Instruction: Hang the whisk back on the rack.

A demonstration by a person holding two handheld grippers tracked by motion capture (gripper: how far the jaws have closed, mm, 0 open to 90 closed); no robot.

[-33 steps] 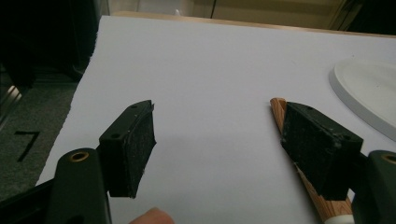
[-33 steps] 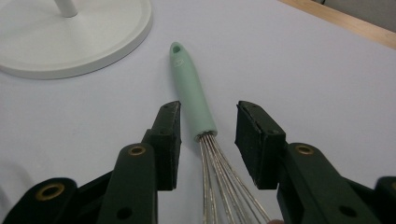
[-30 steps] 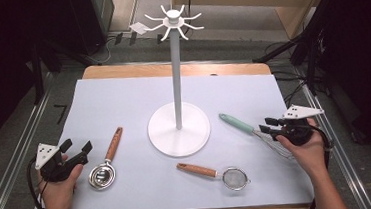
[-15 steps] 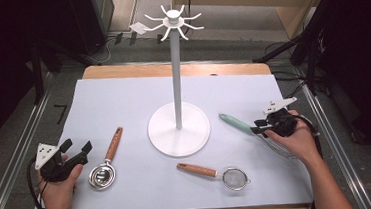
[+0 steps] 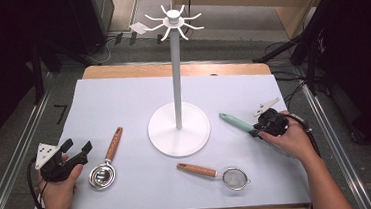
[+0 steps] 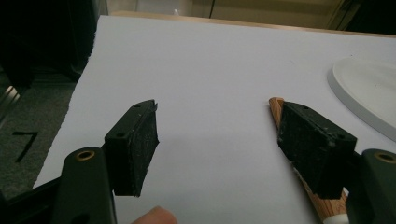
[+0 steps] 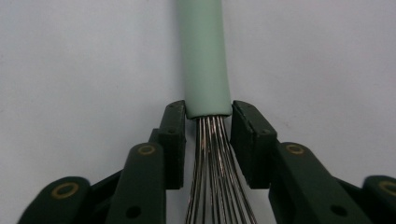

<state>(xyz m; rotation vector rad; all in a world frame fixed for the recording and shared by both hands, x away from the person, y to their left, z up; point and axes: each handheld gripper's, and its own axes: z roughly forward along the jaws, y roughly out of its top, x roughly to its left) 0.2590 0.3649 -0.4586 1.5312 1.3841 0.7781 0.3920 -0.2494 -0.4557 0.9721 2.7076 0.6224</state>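
A whisk with a mint-green handle (image 5: 236,123) lies on the white sheet, right of the stand. My right gripper (image 5: 256,130) is at the end of that handle. In the right gripper view the jaws have just closed, and the gripper (image 7: 208,112) is shut on the handle (image 7: 204,51) where the wires (image 7: 212,163) leave it. My left gripper (image 5: 78,145) rests open at the sheet's left front. Nothing lies between its pads (image 6: 135,140). The tip of a wooden spoon handle (image 6: 276,105) lies just beyond its right jaw.
A white hook stand (image 5: 179,129) rises from the middle of the sheet; its base (image 6: 369,88) shows at the right in the left gripper view. A metal spoon with a wooden handle (image 5: 106,161) lies left of it. A small strainer (image 5: 214,173) lies in front.
My right hand has moved left and down along the whisk, and its jaws have closed on the green handle's end. The left hand has stayed put.
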